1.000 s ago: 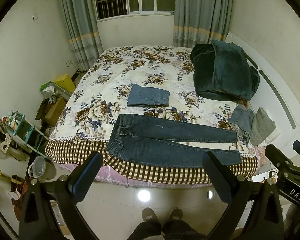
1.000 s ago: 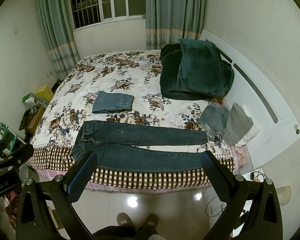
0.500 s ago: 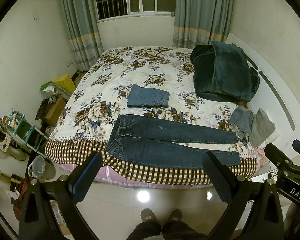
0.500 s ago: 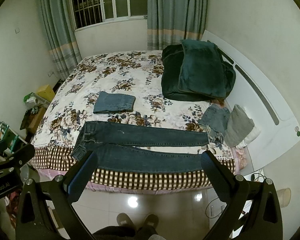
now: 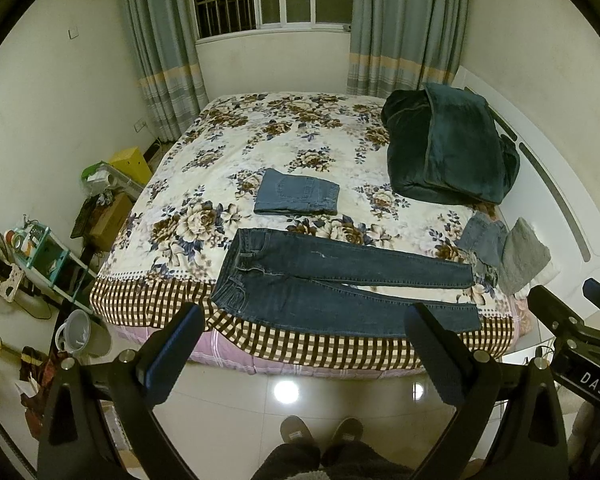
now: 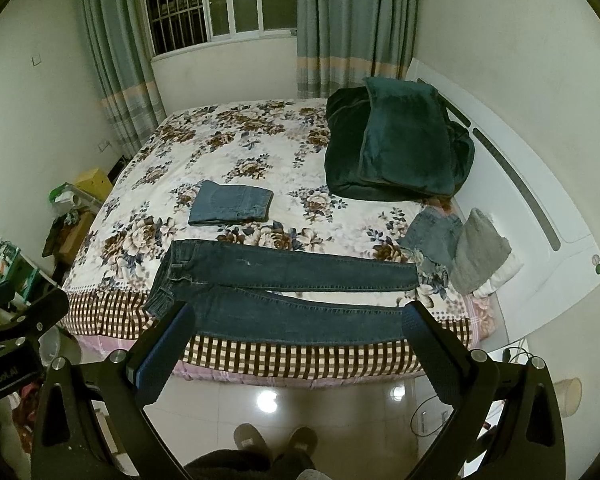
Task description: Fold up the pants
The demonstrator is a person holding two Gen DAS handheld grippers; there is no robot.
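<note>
Dark blue jeans (image 5: 332, 280) lie flat along the near edge of the bed, waist to the left, legs spread apart to the right; they also show in the right wrist view (image 6: 284, 292). My left gripper (image 5: 304, 344) is open and empty, held back over the floor short of the bed. My right gripper (image 6: 296, 340) is open and empty too, at about the same distance. The right gripper's body shows at the right edge of the left wrist view (image 5: 576, 344).
A folded lighter pair of jeans (image 5: 298, 198) lies behind the dark ones. A dark green blanket (image 5: 448, 152) is piled by the headboard. Folded grey clothes (image 5: 504, 248) sit at the right. Clutter and a small shelf (image 5: 48, 256) stand left of the bed.
Both grippers have drifted very slightly; the bed and the jeans look almost the same. Nothing was taken hold of.
</note>
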